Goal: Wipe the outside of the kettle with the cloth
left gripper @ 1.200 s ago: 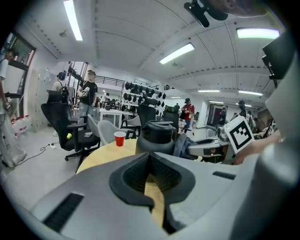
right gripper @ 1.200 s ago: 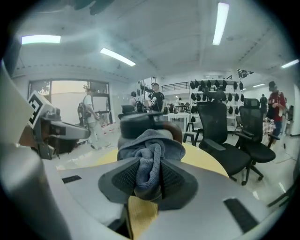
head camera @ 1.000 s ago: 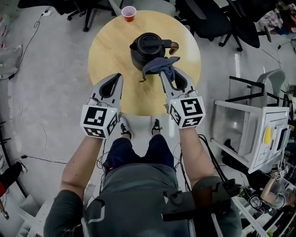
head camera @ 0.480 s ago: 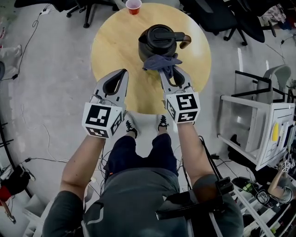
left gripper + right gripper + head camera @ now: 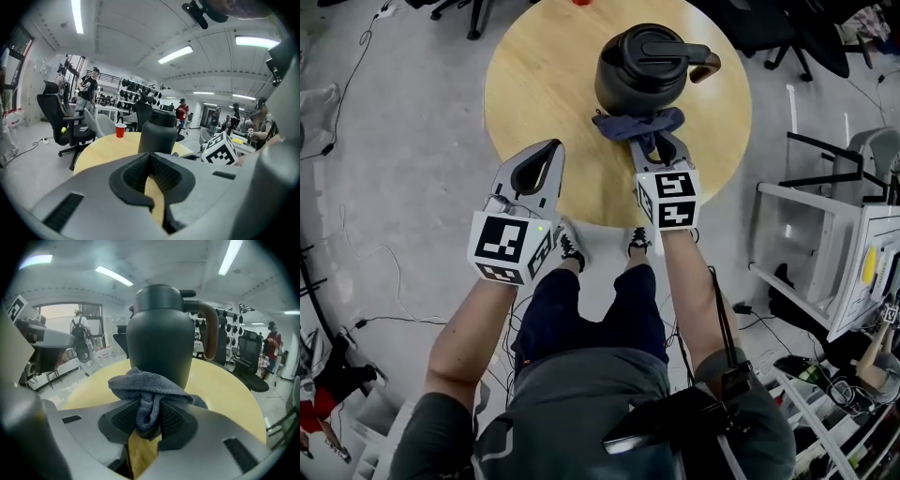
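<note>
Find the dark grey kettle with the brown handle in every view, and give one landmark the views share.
Head view: the dark grey kettle stands at the top, right of centre.
Left gripper view: the kettle is at centre, just above the jaws.
Right gripper view: the kettle fills the centre, close behind the blue-grey cloth.
Shared landmark: the round wooden table under it.

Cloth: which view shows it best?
Right gripper view: the cloth fills the middle, clamped in the right gripper, in front of the kettle. Head view shows it small, from above. Left gripper view doesn't show it clearly.
</note>
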Available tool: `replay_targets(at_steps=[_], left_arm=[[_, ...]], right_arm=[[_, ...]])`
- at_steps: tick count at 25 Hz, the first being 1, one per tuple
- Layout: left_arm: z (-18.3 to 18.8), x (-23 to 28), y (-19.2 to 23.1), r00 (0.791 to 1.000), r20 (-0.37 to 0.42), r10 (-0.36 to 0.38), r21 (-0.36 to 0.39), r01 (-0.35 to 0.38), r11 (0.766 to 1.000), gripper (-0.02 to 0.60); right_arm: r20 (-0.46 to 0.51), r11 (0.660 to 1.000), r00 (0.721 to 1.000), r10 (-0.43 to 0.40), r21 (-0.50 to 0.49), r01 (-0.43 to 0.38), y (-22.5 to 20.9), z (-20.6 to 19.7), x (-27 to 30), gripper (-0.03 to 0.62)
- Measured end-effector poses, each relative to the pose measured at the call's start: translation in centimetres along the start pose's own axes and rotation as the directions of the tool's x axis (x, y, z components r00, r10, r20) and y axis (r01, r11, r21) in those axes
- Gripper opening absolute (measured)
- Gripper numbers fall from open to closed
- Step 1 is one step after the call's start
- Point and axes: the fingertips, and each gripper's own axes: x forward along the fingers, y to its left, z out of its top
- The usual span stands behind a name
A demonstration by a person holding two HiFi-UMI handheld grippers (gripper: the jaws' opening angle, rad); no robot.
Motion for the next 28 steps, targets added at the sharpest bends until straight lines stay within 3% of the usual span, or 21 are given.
replay_targets(at_steps=[6,13,18,24,28], left_arm=[[1.9,-2.3,0.3,1.000,0.017,-0.010,0.012,0.010,1.000,0.008],[5.4,-6.6,-1.4,0.999,0.021,-0.028,0.010,0.028,1.000,0.008],[7.1,-7.3,-1.9,0.999,0.039,-0.033,0.026,0.032,0.999,0.008],[8.6,-6.3,-1.0,0.998,0.052,-0.041,0.058,0.038,0.998,0.008],[8.2,-5.0,-0.4,0.999,0.016,-0.038,0.077,0.037,0.996,0.008]], right_arm=[[-0.033,0.999,0.999,-0.034,0.018,0.035,0.5,1.2,-1.5,0.118],[0.086,0.998,0.995,-0.048,0.032,0.045,4.2,9.6,-8.9,0.118],[0.155,0.999,0.987,-0.033,0.026,0.029,5.8,13.7,-10.4,0.118],[0.178,1.000,0.984,-0.014,0.026,0.009,5.9,14.9,-8.8,0.118],[0.173,0.999,0.985,-0.006,0.044,-0.002,5.4,14.4,-7.5,0.118]])
